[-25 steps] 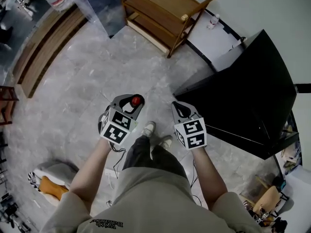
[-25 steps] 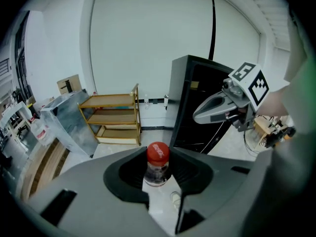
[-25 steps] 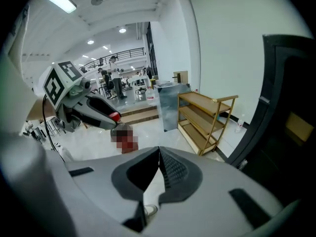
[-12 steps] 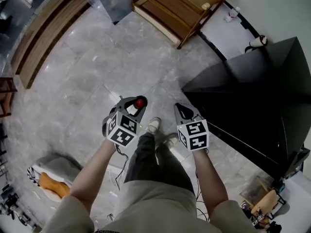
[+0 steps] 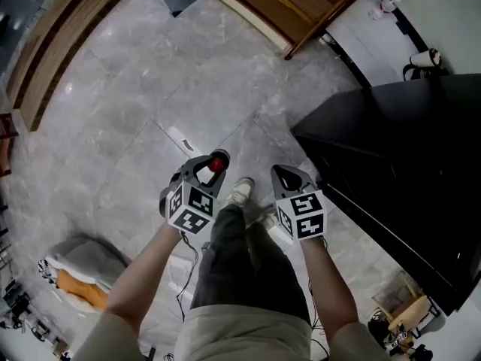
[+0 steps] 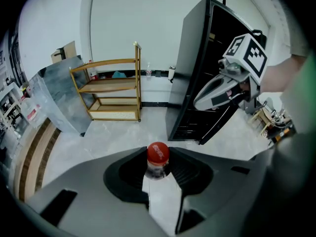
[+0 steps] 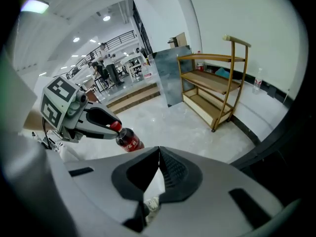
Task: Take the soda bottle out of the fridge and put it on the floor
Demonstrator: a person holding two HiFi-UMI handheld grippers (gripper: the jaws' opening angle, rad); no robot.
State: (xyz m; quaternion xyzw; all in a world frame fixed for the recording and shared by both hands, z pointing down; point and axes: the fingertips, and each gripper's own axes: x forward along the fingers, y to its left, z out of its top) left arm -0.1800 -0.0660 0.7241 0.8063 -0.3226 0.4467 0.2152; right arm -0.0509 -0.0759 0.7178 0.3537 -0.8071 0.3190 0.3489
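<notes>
The soda bottle [image 7: 129, 141] is dark cola-brown with a red label and a red cap. The left gripper [image 6: 158, 168] and right gripper [image 7: 159, 158] are pale grey with black ribbed lining. The left cube [image 5: 189, 205] and right cube [image 5: 304, 215] are white with black square markers. On the right the fridge [image 5: 406, 156] is black. The floor [image 5: 143, 96] is grey marbled tile, the far shelf [image 6: 111, 85] honey-brown wood, the wall [image 6: 148, 19] white.

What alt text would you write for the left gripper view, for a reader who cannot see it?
The left gripper holds a soda bottle by its neck, just under the red cap, above a grey floor. Behind stand a black fridge and a wooden shelf; the right gripper shows at the upper right.
</notes>
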